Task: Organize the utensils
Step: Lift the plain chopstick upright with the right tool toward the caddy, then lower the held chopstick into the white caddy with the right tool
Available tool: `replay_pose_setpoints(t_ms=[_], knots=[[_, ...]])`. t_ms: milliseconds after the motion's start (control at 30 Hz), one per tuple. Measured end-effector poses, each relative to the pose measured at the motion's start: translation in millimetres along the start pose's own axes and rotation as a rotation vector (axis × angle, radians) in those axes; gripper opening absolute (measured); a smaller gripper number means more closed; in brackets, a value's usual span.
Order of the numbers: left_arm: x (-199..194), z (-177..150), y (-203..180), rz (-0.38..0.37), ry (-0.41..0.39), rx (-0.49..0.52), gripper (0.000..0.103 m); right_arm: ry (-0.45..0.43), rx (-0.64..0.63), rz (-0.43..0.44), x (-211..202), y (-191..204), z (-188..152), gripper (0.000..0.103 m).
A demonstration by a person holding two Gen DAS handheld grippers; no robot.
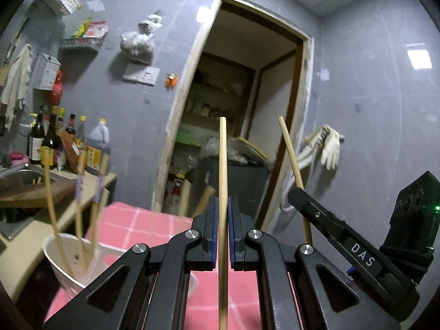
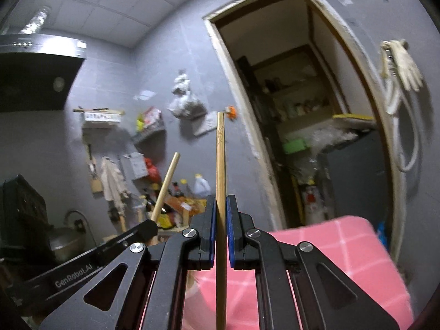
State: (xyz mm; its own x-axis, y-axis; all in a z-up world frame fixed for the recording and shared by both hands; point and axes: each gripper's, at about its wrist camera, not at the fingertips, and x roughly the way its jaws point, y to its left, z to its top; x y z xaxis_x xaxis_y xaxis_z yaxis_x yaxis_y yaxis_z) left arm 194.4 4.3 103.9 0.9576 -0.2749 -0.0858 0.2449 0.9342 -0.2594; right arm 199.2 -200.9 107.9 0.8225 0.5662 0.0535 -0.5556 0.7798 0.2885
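Observation:
My left gripper (image 1: 223, 203) is shut on a pale wooden chopstick (image 1: 223, 165) that stands upright between its blue pads. My right gripper (image 2: 219, 203) is shut on a second chopstick (image 2: 220, 154), also upright, with a small fish mark near its top. Each gripper shows in the other's view: the right gripper (image 1: 295, 192) with its chopstick (image 1: 290, 151) at the right, the left gripper (image 2: 150, 224) with its chopstick (image 2: 166, 187) at the left. A white cup (image 1: 56, 258) at lower left holds several more chopsticks (image 1: 78, 200). Both grippers are raised above the pink checked table (image 1: 143, 225).
A counter (image 1: 82, 195) with a sink (image 1: 19, 177) and sauce bottles (image 1: 49, 140) runs along the left. An open doorway (image 1: 233, 110) faces me, with shelves and a dark cabinet inside. A range hood (image 2: 35, 77) hangs at upper left in the right wrist view. Gloves (image 1: 330, 148) hang on the grey wall.

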Motion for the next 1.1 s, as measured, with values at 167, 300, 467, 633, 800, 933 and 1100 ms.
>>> replay_pose_setpoints(t_ms=[167,300,467,633,800,933,1100], knots=[[-14.9,18.1,41.7,0.052,-0.06,-0.061,0.005,-0.051,0.074,0.104,29.1,11.8,5.5,0.005],[-18.9,29.9,69.6,0.095,-0.104,-0.079,0.005,-0.08,0.12,0.134,45.9,14.6,2.2,0.005],[-22.0,37.8,95.4,0.146,-0.153,-0.103,0.005,-0.109,0.13,0.122,57.8,23.1,-5.2,0.005],[-21.2,41.1,113.1,0.181,-0.194,-0.107,0.005,-0.153,0.105,0.072,64.5,35.4,-11.7,0.005],[-21.3,37.2,132.8,0.196,-0.225,-0.125,0.005,-0.175,0.079,0.009,72.8,45.5,-17.8,0.005],[-18.7,31.6,153.3,0.196,-0.236,-0.171,0.005,-0.18,0.07,-0.05,76.7,47.2,-24.6,0.005],[-19.4,23.8,170.1,0.205,-0.256,-0.223,0.005,-0.182,0.071,-0.082,80.3,44.3,-34.1,0.005]])
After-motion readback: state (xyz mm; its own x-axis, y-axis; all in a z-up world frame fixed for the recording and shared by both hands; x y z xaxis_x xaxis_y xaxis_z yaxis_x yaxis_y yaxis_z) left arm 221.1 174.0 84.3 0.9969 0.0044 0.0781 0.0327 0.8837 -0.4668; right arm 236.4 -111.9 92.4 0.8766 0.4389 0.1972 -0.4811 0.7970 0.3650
